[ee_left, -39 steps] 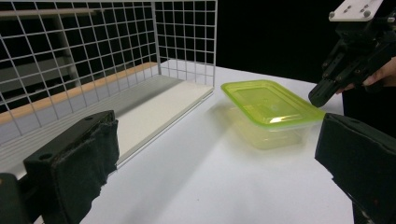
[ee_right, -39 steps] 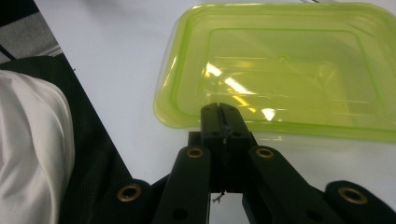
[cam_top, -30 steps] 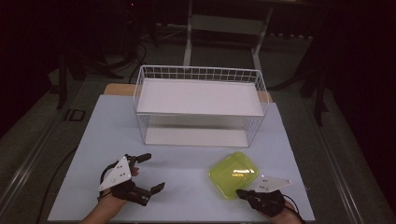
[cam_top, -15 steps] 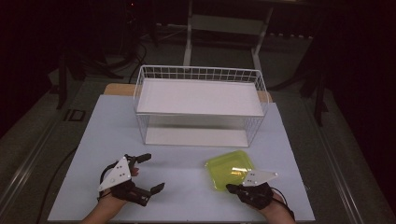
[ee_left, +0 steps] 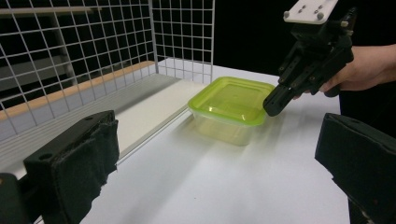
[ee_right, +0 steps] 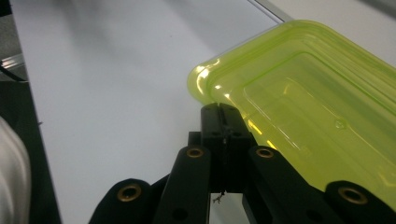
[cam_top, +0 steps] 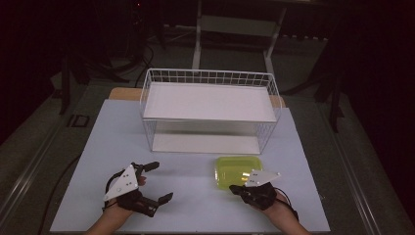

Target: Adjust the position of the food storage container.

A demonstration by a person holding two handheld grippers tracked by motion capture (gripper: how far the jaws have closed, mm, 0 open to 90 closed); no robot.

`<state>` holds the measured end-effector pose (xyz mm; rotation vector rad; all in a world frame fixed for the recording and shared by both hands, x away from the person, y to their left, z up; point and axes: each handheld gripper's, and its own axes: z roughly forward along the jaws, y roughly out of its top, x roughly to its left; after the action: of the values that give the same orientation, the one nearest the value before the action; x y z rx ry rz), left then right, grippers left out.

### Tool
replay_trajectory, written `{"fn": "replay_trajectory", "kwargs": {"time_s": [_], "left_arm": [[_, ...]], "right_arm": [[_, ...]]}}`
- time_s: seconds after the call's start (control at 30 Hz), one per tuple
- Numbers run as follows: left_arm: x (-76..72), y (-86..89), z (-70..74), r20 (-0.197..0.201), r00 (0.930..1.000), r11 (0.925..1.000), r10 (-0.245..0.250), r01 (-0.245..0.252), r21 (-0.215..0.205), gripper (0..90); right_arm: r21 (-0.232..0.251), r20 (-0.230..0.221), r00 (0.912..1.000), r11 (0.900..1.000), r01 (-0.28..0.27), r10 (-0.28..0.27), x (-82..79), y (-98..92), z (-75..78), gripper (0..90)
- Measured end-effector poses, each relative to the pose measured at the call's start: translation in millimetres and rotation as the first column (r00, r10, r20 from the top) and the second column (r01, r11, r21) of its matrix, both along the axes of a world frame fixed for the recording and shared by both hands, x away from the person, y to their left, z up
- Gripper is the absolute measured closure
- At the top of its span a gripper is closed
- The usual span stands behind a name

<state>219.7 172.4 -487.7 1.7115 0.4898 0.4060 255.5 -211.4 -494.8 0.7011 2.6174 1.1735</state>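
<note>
A yellow-green lidded plastic container (cam_top: 235, 169) (ee_left: 232, 99) (ee_right: 303, 93) sits on the white table just in front of the wire rack. My right gripper (cam_top: 235, 188) (ee_left: 272, 106) (ee_right: 223, 113) is shut, with its jaws together and nothing between them. Its tip rests against the container's near corner, under the lid's rim. My left gripper (cam_top: 161, 181) (ee_left: 215, 149) stands open at the table's front left, well apart from the container, with nothing between its black padded jaws.
A white wire rack (cam_top: 210, 77) (ee_left: 93, 46) with a flat shelf stands at the back of the table (cam_top: 112, 137). Bare white table lies between the two grippers. The surroundings beyond the table are dark.
My right gripper moved left and forward with its tip on the container. The container turned from cornerwise to square with the table and slid toward the rack. The left gripper stayed put.
</note>
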Motion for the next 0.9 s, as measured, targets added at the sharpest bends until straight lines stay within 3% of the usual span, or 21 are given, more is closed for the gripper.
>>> {"fn": "replay_trajectory", "kwargs": {"time_s": [0.2,0.33,0.37,0.5,0.57,0.9], "left_arm": [[-0.5,1.0,0.0,0.001,1.0000,1.0000,0.004,-0.004,-0.003,0.3],[-0.4,1.2,-0.3,-0.002,1.0000,1.0000,0.005,-0.005,-0.004,0.3],[-0.5,0.9,-0.1,0.000,1.0000,1.0000,0.006,-0.006,-0.001,0.3],[-0.3,0.3,-0.1,-0.001,1.0000,1.0000,0.004,-0.004,0.000,0.3],[0.0,0.0,-0.3,-0.002,1.0000,1.0000,0.002,-0.002,0.003,0.3],[0.2,0.5,-0.5,-0.008,1.0000,1.0000,0.003,-0.003,-0.004,0.2]], "right_arm": [[0.015,0.007,0.9998,1.000,0.017,-0.018,2.4,-2.9,3.8,89.9],[0.031,0.037,0.9968,0.997,0.069,-0.071,4.4,-21.2,13.1,90.0],[0.030,0.056,0.9918,0.993,0.113,-0.115,7.1,-35.7,18.0,90.0],[0.029,0.070,0.9817,0.984,0.175,-0.177,12.1,-54.6,21.8,90.0],[0.028,0.074,0.9689,0.972,0.235,-0.236,17.9,-71.2,21.6,90.0],[-0.007,0.082,0.9449,0.948,0.319,-0.317,33.6,-93.4,7.1,90.0]]}}
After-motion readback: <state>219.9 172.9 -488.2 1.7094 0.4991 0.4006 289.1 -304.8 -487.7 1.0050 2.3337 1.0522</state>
